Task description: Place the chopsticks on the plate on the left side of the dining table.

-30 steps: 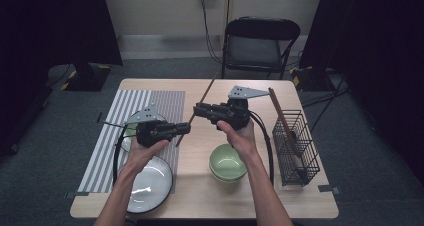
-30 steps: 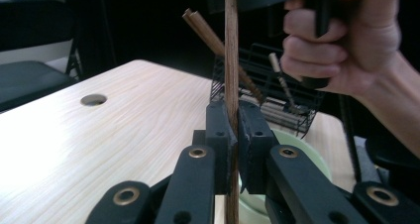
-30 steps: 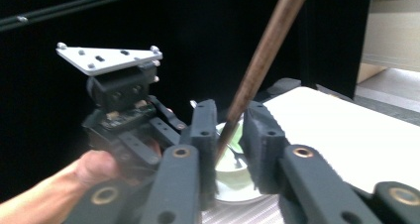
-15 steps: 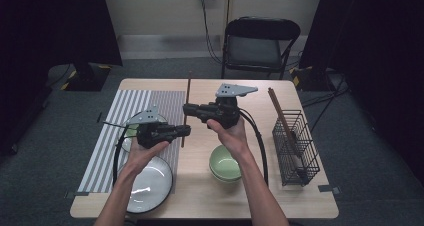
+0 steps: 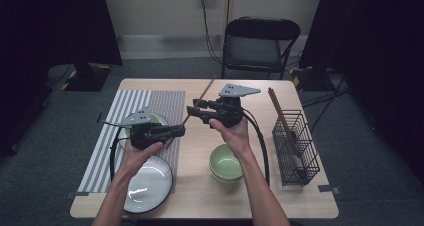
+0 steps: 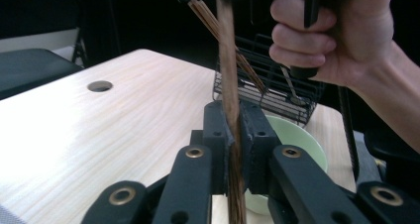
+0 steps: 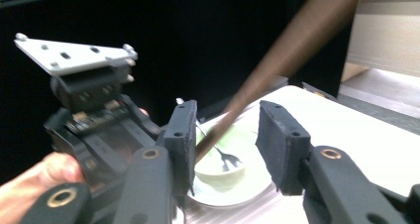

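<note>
Chopstick tilted since earlier, right gripper let go

Long brown wooden chopstick [image 5: 197,104] leans off upright now, was vertical. Left gripper [image 6: 233,135] pinches its lower end; right gripper [image 7: 225,135] spread wide around shaft, not touching. Green bowl [image 5: 226,163] under right hand, wire rack [image 5: 296,146] beyond, plate [image 5: 148,183] near left.

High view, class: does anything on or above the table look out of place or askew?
Yes. A chopstick slants in the air above the table instead of standing with the others in the wire basket. The left gripper clamps its lower end, and the right gripper has its jaws open around it.
</note>
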`<state>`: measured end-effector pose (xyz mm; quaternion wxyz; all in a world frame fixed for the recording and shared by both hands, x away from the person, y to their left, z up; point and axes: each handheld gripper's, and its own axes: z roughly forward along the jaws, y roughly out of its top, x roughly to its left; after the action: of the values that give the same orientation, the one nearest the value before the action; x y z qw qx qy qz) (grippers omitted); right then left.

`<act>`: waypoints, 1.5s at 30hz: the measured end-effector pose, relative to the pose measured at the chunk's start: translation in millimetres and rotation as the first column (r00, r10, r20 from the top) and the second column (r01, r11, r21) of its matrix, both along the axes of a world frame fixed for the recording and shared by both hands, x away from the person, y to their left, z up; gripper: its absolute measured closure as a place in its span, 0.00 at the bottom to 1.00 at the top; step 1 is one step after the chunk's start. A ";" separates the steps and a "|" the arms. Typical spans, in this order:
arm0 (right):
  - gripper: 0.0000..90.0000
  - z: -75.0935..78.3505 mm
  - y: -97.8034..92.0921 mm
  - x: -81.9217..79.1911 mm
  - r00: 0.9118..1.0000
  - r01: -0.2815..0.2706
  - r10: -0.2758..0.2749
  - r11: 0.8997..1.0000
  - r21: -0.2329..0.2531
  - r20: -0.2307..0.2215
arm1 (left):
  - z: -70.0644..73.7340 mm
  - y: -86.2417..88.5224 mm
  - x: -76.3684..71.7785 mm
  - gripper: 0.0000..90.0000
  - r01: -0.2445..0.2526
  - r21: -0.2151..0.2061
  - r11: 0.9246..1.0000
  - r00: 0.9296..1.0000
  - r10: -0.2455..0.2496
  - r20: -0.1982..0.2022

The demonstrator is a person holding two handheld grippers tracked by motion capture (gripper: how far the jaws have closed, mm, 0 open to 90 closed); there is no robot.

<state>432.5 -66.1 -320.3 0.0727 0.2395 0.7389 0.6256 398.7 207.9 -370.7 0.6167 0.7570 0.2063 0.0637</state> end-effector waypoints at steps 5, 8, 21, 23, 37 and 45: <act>0.58 -2.2 1.2 0.4 1.000 0.012 -0.012 1.000 -0.003 0.004 | 0.1 1.4 -1.4 0.94 -0.004 0.004 1.000 1.000 0.004 0.006; 0.52 -3.8 0.7 1.9 1.000 0.028 -0.028 1.000 -0.006 0.000 | -0.3 3.2 -1.4 0.94 -0.007 0.001 1.000 1.000 0.007 0.005; 0.37 -12.3 -5.5 6.5 0.995 0.101 -0.102 0.994 -0.051 -0.006 | -1.4 6.5 0.9 0.94 -0.008 -0.008 1.000 1.000 0.008 0.001; 0.37 -14.3 -5.6 7.7 0.995 0.103 -0.103 0.993 -0.052 -0.013 | -1.3 7.4 0.8 0.94 -0.013 -0.002 1.000 1.000 0.013 0.004; 0.30 -15.7 -14.9 9.7 0.991 0.130 -0.131 0.990 -0.063 -0.013 | -3.4 19.4 2.1 0.94 -0.045 0.004 0.999 0.999 0.045 0.003; 0.27 -20.9 -28.3 9.1 0.985 0.168 -0.169 0.982 -0.089 -0.014 | -6.5 28.8 5.8 0.94 -0.075 0.005 0.997 0.997 0.075 -0.010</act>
<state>441.6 -94.4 -341.2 0.1280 0.3043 0.7434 0.5817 404.4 236.7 -377.2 0.6110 0.7505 0.2376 0.0836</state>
